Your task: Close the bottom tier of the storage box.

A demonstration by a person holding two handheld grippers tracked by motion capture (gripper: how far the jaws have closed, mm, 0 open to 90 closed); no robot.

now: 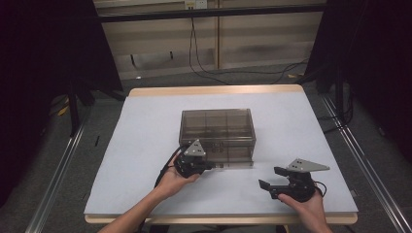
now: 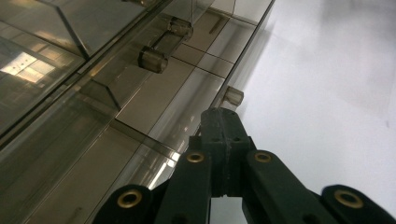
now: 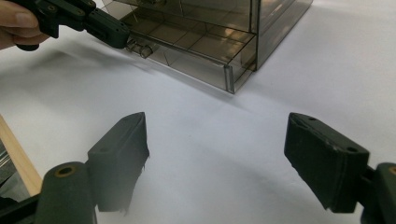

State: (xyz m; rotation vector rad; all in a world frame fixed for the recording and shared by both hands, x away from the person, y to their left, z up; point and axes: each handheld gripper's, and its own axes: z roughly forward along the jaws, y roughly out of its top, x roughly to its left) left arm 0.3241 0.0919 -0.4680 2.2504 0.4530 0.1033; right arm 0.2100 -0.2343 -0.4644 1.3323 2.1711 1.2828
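White sheeting covers the worktop (image 1: pixel 145 145), whose pale wooden edge is seen along the near and far sides in the high view. Nearest the person, at the right front of the worktop, the right tongs (image 1: pixel 270 178) are held in the right hand (image 1: pixel 307 206), with the jaws spread wide and nothing between them; in the right gripper view the two black jaws stand well apart over bare white surface. A little farther in and to the left, the left tongs (image 1: pixel 217 165) are held in the left hand (image 1: pixel 176 180), their tip brought against the lower front of a smoked transparent drawer box (image 1: pixel 217 131). In the left gripper view the jaws are seen pressed together, closed just beside a small clear knob (image 2: pixel 232 95) on the bottom drawer; whether the knob is actually gripped cannot be told. Further clear knobs (image 2: pixel 152 59) are seen higher on the box front. In the right gripper view the bottom drawer (image 3: pixel 196 58) appears drawn out slightly from the box. The box stands near the middle of the worktop. Beyond the far edge, black cables (image 1: pixel 214 73) lie on a grey floor (image 1: pixel 160 80) before a pale wall panel (image 1: pixel 160 39).
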